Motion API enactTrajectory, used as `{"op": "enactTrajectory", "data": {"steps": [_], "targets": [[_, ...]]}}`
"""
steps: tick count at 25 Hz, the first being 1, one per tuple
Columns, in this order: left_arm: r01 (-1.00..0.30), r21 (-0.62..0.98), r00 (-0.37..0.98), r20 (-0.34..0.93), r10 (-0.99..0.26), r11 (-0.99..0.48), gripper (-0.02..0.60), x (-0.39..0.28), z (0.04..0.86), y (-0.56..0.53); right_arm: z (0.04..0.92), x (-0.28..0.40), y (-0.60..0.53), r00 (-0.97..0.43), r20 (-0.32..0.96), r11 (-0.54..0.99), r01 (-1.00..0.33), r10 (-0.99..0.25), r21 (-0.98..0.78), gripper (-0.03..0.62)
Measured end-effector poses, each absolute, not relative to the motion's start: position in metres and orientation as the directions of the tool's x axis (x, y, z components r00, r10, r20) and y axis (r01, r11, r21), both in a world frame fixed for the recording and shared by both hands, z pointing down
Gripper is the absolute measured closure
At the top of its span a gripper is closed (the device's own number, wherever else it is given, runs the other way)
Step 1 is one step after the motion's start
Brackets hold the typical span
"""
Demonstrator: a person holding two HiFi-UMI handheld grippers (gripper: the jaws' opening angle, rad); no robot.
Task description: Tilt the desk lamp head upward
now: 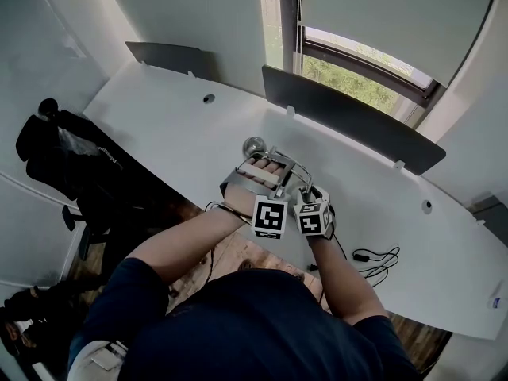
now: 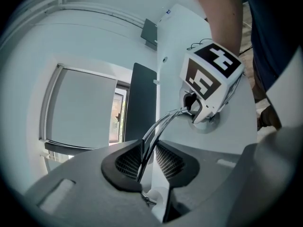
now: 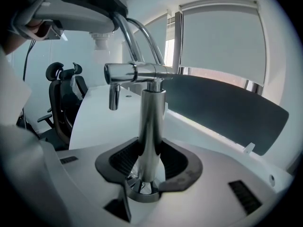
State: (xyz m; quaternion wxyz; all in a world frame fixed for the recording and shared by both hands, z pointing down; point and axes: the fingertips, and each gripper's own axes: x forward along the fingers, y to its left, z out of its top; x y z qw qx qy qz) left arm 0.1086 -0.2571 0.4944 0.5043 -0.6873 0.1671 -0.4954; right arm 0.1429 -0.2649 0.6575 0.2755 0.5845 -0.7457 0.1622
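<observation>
A chrome desk lamp stands near the front edge of the white desk. In the right gripper view its upright post rises from a round base, with a crossbar on top. My right gripper is shut on that post low down, also in the head view. The lamp's two thin arm rods run between the jaws of my left gripper, which is shut on them. A white fitting shows just under those jaws. The left gripper is higher than the right.
A black office chair stands left of the desk. A dark divider panel runs along the desk's back edge under a window. A black cable lies on the desk to the right. A chrome ball sits behind the lamp.
</observation>
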Motion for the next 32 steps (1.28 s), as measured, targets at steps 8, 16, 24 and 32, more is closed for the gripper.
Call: {"op": "enactTrajectory", "data": {"steps": [8, 16, 24, 32], "targets": [[0.293, -0.856, 0.435, 0.517, -0.738, -0.427, 0.491, 0.108, 0.494, -0.255, 0.658, 0.141, -0.265, -0.162, 0.6, 0.262, -0.961, -0.783, 0.083, 0.447], [0.305, -0.849, 0.423, 0.526, -0.737, -0.431, 0.491, 0.106, 0.494, -0.254, 0.658, 0.14, -0.264, -0.151, 0.603, 0.271, -0.956, -0.783, 0.112, 0.445], [0.236, -0.88, 0.467, 0.474, -0.746, -0.411, 0.489, 0.101, 0.488, -0.251, 0.648, 0.141, -0.256, -0.157, 0.599, 0.344, -0.915, -0.785, 0.212, 0.424], [0.076, -0.887, 0.526, 0.424, -0.737, -0.456, 0.489, 0.082, 0.469, -0.236, 0.611, 0.142, -0.213, -0.177, 0.516, 0.306, -0.936, -0.838, 0.176, 0.424]]}}
